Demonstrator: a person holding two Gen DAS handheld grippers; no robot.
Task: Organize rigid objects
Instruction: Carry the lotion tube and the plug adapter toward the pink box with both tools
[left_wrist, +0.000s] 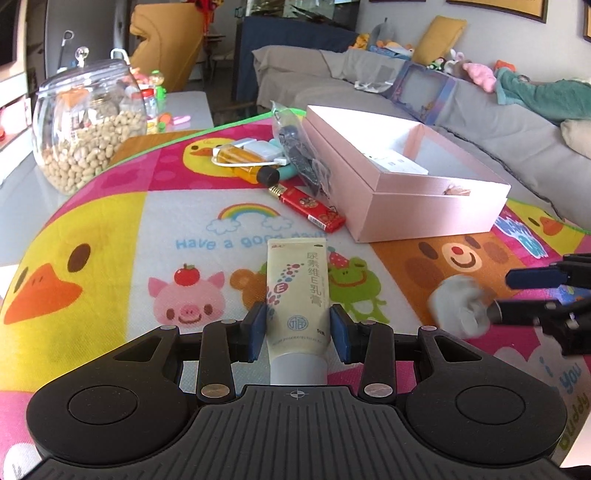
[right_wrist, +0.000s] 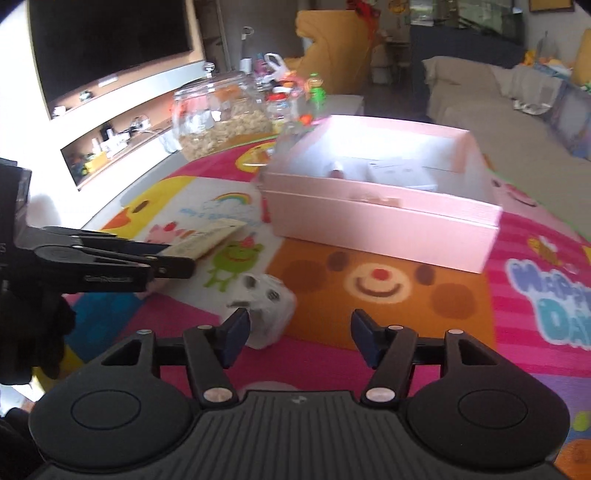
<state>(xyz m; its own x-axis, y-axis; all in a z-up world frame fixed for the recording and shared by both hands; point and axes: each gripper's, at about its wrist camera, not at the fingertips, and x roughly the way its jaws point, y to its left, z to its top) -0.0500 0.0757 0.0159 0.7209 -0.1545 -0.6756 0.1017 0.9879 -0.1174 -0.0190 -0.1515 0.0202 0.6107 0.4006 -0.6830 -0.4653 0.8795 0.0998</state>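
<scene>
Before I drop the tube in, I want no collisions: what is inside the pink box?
Inside the pink box, a flat white carton lies on the floor. The near wall hides whatever sits right behind it.

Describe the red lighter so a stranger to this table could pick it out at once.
Start at the open pink box on the cartoon play mat. Just off the box's near left corner, above the mat's rainbow, lies the red lighter, flat and slanted. It is the only red, flat-sided thing there with a gold metal top; the amber bottle and dark plastic bag beyond it are not.

Cartoon play mat (left_wrist: 110, 221) on table, bearing pink box (left_wrist: 417, 206), red lighter (left_wrist: 314, 212), peanut jar (left_wrist: 85, 125), grey dice (right_wrist: 266, 306).
</scene>
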